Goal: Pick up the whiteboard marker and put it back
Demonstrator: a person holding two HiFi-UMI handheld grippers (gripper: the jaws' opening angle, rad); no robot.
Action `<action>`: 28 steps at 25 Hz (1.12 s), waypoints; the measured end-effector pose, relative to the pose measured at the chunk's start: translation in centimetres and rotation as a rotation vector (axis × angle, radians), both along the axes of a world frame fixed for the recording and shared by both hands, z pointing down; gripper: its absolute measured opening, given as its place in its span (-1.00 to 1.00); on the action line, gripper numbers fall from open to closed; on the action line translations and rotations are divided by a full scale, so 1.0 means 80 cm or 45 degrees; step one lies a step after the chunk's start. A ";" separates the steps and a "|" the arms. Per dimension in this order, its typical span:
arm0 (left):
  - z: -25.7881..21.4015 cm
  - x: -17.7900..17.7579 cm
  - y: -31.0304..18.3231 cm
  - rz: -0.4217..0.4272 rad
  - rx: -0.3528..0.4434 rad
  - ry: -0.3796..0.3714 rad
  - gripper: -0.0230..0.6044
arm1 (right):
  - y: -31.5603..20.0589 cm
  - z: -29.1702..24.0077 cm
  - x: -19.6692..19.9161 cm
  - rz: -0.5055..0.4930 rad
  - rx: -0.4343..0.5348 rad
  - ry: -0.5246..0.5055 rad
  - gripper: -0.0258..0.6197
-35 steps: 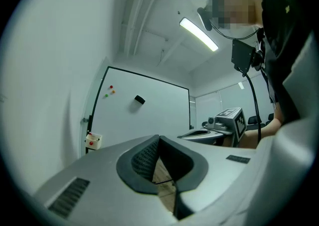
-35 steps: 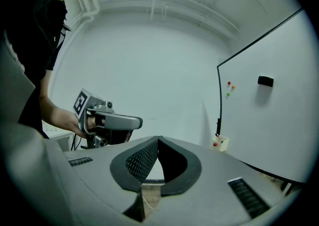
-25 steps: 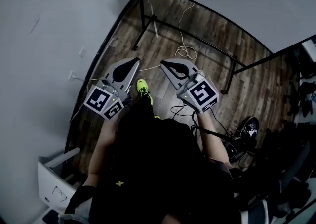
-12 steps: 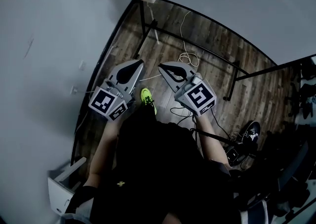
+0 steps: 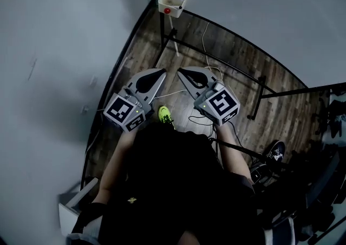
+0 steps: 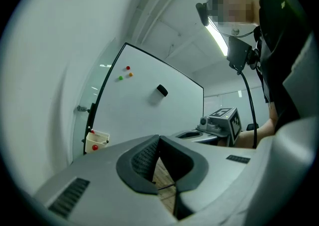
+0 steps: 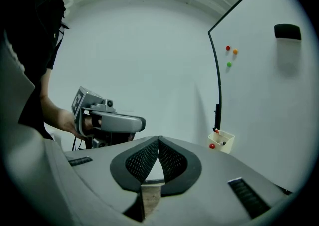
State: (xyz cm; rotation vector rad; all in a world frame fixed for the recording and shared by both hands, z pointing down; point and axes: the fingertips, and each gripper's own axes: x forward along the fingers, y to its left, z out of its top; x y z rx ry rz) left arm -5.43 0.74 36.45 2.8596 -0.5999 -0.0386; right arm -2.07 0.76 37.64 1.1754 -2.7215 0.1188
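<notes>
Bin (image 5: 183,0) on whiteboard (image 6: 149,115) edge: red dot (image 5: 167,10), contents unclear.

Held side by side over the dark wood-plank floor (image 5: 232,49), the grey left gripper (image 5: 158,72) and grey right gripper (image 5: 183,71) carry black-and-white marker cubes; a neon-yellow shoe (image 5: 165,114) shows between them; ahead, a small white plastic box (image 5: 173,1) sits against a black metal stand (image 5: 164,27).

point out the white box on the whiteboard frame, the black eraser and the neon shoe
small white plastic box (image 7: 223,145): right gripper view, its outer wall
black rectangular eraser (image 6: 162,90): left gripper view, its middle
neon yellow shoe (image 5: 164,114): head view, its top
</notes>
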 end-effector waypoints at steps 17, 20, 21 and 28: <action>0.010 -0.004 -0.095 0.038 -0.048 0.002 -0.88 | -0.120 0.005 0.012 0.074 0.024 0.059 -0.92; 0.012 0.000 -0.112 0.035 -0.047 0.006 -0.88 | -0.139 0.008 0.020 0.076 0.028 0.073 -0.92; 0.012 0.002 -0.118 0.034 -0.047 0.007 -0.88 | -0.146 0.010 0.023 0.077 0.029 0.078 -0.92; 0.023 0.014 -0.165 0.017 -0.076 0.012 -0.88 | -0.200 0.028 0.042 0.076 0.016 0.136 -0.85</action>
